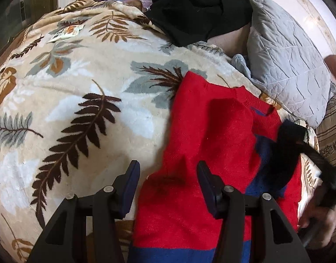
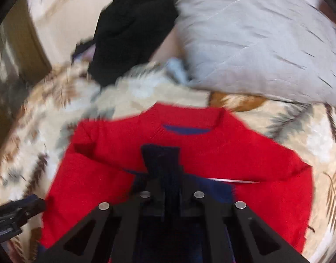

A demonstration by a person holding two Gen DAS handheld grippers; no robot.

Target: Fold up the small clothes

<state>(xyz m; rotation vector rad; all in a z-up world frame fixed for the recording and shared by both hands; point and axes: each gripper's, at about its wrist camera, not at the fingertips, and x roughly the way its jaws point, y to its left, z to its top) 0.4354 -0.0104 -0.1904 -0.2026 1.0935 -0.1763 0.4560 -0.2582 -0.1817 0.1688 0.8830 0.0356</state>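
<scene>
Nearest in the left wrist view, the left hand-held gripper (image 1: 168, 175) is hanging released, its two fingers standing apart with nothing between them. One finger is sitting over the leaf-print blanket (image 1: 84, 100) and the other over the red sweater (image 1: 200, 135), straddling the sweater's left edge.

In the right wrist view, the right hand-held gripper (image 2: 162, 164) is clenched, its fingers pressed together on the dark navy cuff (image 2: 160, 153) of a sleeve, which is standing up between them above the sweater's chest. That view is blurred.

The red sweater is lying spread on the blanket on the bed, with a blue band along its near hem and its collar (image 2: 185, 127) pointing toward the far side. One red sleeve is lying folded across its front.

Farther off, a grey quilted pillow (image 1: 284, 65) is resting at the far right, just beyond the collar. A heap of black clothing (image 1: 196, 6) is lying at the far edge, left of the pillow. A small printed packet (image 1: 65, 32) is lying on the blanket at the far left.
</scene>
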